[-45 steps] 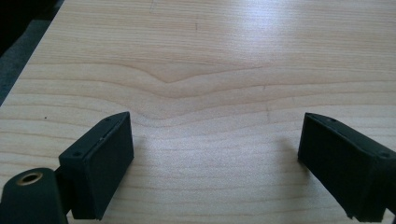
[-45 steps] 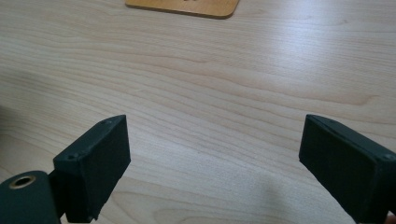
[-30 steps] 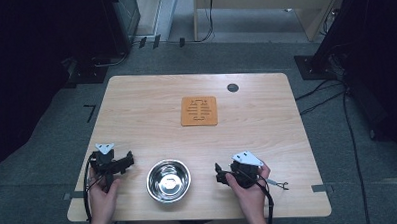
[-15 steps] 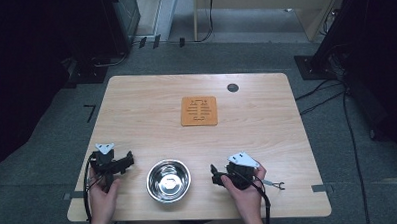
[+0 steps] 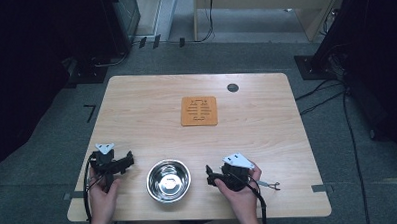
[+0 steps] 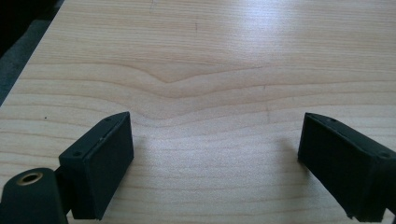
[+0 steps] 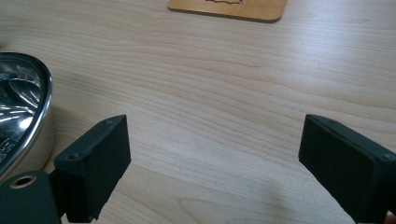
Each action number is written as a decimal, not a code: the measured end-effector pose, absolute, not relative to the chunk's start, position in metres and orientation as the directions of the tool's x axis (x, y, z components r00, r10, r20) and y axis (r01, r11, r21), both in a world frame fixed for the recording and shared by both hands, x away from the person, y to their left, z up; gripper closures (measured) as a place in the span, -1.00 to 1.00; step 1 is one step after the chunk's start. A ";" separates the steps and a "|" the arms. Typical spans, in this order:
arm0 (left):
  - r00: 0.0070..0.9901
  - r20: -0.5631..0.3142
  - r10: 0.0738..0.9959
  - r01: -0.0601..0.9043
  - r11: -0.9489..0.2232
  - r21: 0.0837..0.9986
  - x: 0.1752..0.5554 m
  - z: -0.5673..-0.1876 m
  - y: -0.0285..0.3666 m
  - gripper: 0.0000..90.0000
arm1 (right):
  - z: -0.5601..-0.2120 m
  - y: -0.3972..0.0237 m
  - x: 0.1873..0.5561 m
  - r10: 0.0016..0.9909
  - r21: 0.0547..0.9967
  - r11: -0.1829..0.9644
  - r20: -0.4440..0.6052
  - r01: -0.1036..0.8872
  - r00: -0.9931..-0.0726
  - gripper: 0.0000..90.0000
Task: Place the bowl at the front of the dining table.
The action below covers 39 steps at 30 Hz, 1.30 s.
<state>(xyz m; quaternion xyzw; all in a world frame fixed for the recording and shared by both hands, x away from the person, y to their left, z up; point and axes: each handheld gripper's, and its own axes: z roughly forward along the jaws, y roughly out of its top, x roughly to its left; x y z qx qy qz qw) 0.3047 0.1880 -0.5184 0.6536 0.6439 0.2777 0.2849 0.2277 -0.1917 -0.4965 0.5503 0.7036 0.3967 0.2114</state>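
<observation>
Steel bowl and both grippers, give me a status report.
Left gripper open, holding nothing. Right gripper open, holding nothing, jaws pointing toward the steel bowl. Bowl untouched, sitting between them. Nothing in the way; wooden trivet well beyond.

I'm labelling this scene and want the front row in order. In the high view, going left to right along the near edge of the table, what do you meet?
Left gripper → steel bowl → right gripper; all over the wooden table, both grippers open and holding nothing.
</observation>
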 end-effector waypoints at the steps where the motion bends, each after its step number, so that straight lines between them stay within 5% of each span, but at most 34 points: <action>1: 0.017 -0.004 1.000 0.683 -0.009 0.730 0.305 -0.518 0.188 -0.77 | -0.496 -0.191 0.227 0.941 0.791 0.078 0.142 0.607 -0.306 -0.80; 39: 0.017 -0.004 1.000 0.684 -0.009 0.730 0.305 -0.518 0.188 -0.77 | -0.485 -0.152 0.217 0.910 0.809 0.052 0.204 0.586 -0.362 -0.81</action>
